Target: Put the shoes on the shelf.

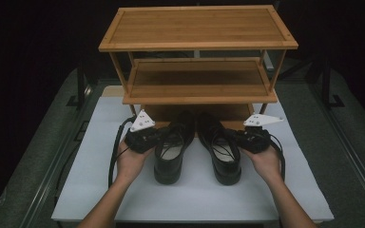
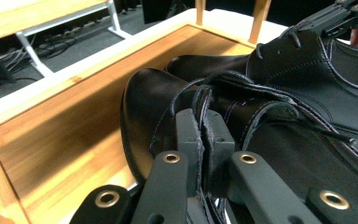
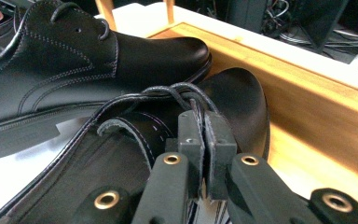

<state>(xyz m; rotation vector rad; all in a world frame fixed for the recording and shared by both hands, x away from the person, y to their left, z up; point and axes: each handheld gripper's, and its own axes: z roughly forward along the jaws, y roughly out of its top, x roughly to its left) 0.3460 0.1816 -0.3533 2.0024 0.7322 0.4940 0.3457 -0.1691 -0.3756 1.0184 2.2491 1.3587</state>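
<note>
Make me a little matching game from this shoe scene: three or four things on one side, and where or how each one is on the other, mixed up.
Things:
1. left shoe
2. right shoe
3. top shelf
4. white mat

States:
A. bare wood, highest on the rack
B. gripped at its edge by the right gripper
C. lies under both shoes
D. gripped at its edge by the left gripper

Pairs: 1-D, 2-B, 3-A, 4-C

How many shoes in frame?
2. The left shoe is clamped at its upper edge by the left gripper; the right shoe, beside it, by the right gripper. Both toes point into the rack's bottom shelf. None on the upper shelves.
</note>
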